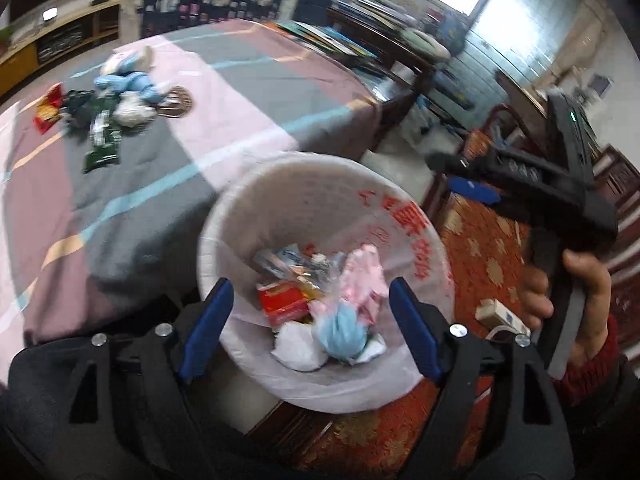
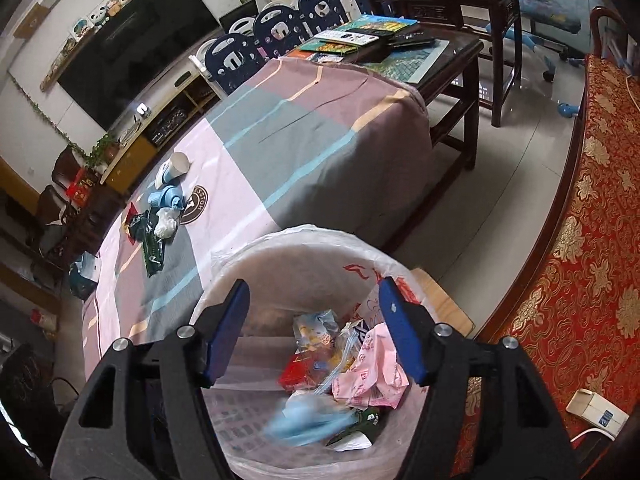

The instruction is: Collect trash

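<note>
A bin lined with a white plastic bag (image 1: 240, 208) (image 2: 304, 236) stands beside the cloth-covered table (image 1: 240, 92) (image 2: 304, 132). Inside lie a red box (image 1: 280, 300), a pink wrapper (image 2: 372, 376) and a blue mask (image 1: 344, 328). My left gripper (image 1: 312, 328) hangs open over the bin with nothing between its pads. My right gripper (image 2: 314, 332) (image 1: 460, 176) is also open above the bin, and a blurred light-blue piece (image 2: 308, 420) sits below it in the bin. More trash (image 1: 108, 112) (image 2: 160, 216) lies in a pile on the table: green and red wrappers, blue masks, white tissue and a paper cup (image 2: 176, 166).
A red and gold sofa cushion (image 1: 480, 248) (image 2: 580, 240) runs along the right, with a white box (image 1: 500, 316) (image 2: 598, 410) on it. A dark wooden table with books (image 2: 380, 44) stands behind the cloth-covered table. A person's hand (image 1: 584, 280) holds the right gripper.
</note>
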Tool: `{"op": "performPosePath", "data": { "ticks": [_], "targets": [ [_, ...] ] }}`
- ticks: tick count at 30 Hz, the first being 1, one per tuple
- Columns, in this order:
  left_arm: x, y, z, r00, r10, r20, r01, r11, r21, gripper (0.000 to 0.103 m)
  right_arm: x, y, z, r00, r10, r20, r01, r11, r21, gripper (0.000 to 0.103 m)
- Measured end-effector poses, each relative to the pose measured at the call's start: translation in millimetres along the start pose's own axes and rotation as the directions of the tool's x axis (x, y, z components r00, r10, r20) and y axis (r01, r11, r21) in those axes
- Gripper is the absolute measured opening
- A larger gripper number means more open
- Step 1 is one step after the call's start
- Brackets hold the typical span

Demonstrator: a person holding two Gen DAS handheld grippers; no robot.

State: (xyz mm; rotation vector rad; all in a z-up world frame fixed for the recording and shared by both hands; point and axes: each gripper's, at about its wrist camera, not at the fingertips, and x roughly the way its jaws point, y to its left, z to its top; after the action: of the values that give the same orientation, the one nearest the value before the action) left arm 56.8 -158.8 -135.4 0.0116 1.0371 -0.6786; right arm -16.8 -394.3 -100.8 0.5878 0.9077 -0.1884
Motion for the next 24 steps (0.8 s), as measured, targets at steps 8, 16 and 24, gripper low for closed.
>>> {"op": "performPosePath", "data": {
  "ticks": [8,16,24],
  "targets": [
    [-64.9,60.1,0.1,0.934,0.313,0.172,-0.286,0.944,-0.166,0.083,15.1,37.0,-9.4,0.999,0.019,-0.046,-0.022,0.998,-0.064,0.066],
    [-126.9,117.7,-4.5,0.835,0.465,0.296,-0.360,0.867,-0.345,0.091,32.4,97.8,-15.5,0.995,0.056,-0.082,-0.069,0.984,-0.164,0.066],
    [-140.2,191.8,-27.0,0.794,0.576,0.196,-0.405,0.741,-0.537,0.091,76.9,183.2,-14.1,0.983,0.110,-0.146,-0.148,0.947,-0.287,0.066]
  ]
}}
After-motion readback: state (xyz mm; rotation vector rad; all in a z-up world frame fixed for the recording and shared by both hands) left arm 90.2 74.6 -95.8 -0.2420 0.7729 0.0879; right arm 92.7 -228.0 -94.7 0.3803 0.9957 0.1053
